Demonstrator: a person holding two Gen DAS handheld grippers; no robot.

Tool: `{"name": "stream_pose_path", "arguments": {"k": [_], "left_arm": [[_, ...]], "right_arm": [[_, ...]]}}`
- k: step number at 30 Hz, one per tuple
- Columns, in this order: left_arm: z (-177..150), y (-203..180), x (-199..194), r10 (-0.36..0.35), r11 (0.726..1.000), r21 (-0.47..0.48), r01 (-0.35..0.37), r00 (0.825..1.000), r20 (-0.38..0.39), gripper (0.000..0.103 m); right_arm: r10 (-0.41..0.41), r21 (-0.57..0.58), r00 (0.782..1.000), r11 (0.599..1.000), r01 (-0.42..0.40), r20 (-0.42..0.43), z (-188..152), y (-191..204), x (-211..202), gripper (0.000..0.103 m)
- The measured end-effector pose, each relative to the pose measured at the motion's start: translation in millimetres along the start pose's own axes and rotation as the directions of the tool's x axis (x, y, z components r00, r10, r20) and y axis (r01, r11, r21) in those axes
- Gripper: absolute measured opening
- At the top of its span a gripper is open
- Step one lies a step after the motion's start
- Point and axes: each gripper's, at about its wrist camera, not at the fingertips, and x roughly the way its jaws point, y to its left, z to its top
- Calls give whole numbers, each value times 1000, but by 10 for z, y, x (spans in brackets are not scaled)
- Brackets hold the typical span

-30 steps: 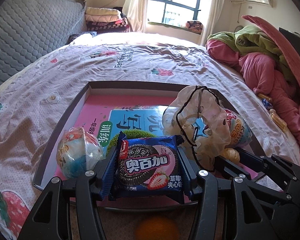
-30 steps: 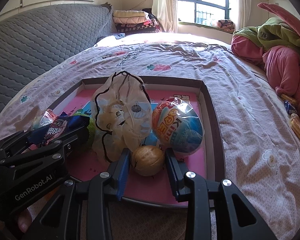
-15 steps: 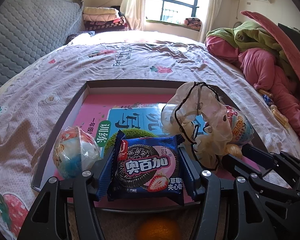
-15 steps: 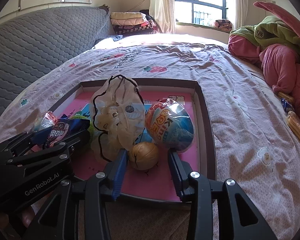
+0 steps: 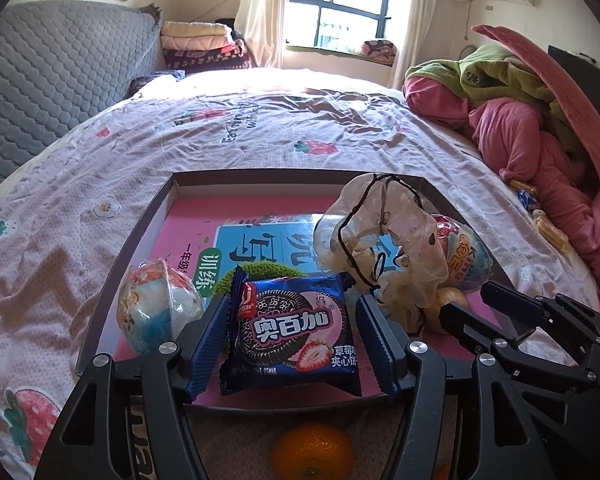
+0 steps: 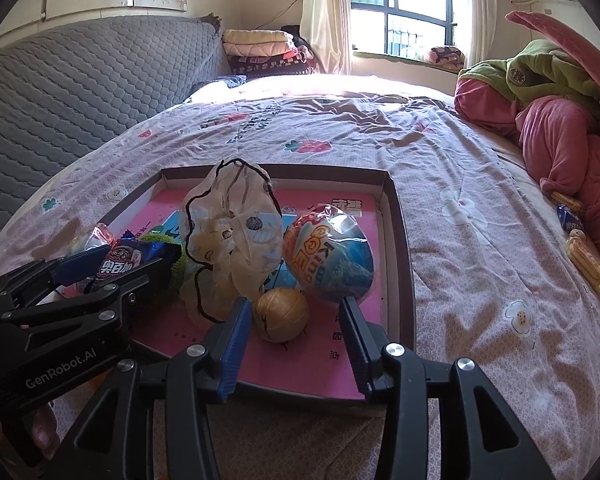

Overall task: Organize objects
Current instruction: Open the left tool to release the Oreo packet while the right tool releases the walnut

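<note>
Holding both tongs low over the near edge of a shallow tray (image 5: 139,236) that is lying on the bed (image 5: 259,136). My left tongs (image 5: 291,344) are opening; the blue cookie packet (image 5: 289,332) is lying between the ribbed pads with a gap showing on both sides, so nothing is gripping it. The packet is resting on the tray's pink floor, near the front rim. Just left of it a wrapped toy egg (image 5: 155,308) is sitting in the tray. My right tongs (image 6: 295,344) are opening too; a small tan ball (image 6: 280,314) is sitting between the fingers, nearer the left pad, and whether that pad is touching it I cannot tell; the right pad is standing clear. Behind the ball, a bigger blue egg (image 6: 332,256) in shiny wrap is resting against the tray floor, and beside it a crumpled clear bag (image 6: 231,232) with a black cord is standing up. An orange (image 5: 312,452) is lying outside the tray, under my left tongs. Pink and green bedding (image 5: 520,120) is piled at the far right of the bed.
</note>
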Motion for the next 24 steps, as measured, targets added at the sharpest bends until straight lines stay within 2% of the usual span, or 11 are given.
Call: {"name": "stream_pose_path", "arguments": {"k": [17,24], "left_arm": [[42,30,-207,1,1000,10,-2,999,45,67],[30,77,-336,9,1000,2,-10,998,66,67]], "right_arm": [[-2,-26,998,1000,4,70,24,75,-168,50],[8,-24,995,1000,-5,104,38,112,-277,56]]}}
